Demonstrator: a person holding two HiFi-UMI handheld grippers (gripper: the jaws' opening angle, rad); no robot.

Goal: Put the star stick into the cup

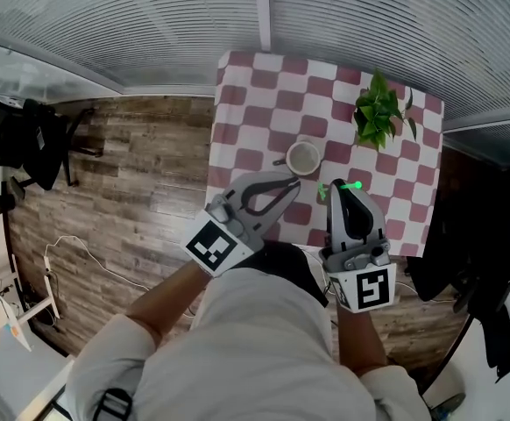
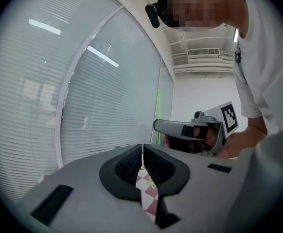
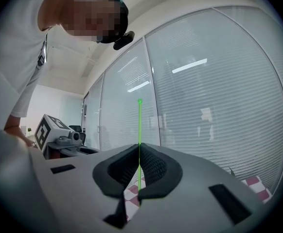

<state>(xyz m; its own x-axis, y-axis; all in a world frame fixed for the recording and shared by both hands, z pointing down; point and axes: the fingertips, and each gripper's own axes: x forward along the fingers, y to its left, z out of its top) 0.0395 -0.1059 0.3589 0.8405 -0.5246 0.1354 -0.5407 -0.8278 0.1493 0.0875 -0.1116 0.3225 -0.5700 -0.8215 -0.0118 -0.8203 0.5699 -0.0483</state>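
Head view, looking steeply down: a table [image 1: 253, 103] with a pink-and-white checked cloth carries a white cup [image 1: 304, 157] near its middle and a small potted plant [image 1: 378, 110] toward its far right. The right gripper [image 1: 343, 191] hovers near the cup, to its right, with the thin green star stick [image 1: 353, 185] glowing at its tips. The left gripper [image 1: 290, 184] sits just beside the cup's near side. Left gripper view: its jaws are pressed together with nothing between them, and only checked cloth shows below. Right gripper view: the jaws are clamped narrowly on the stick, which stands upright with most of it above the pads. To do this step well, I judge the right hand should bring the stick's lower end over the cup's mouth, keep it upright, lower it inside, and only then let go.
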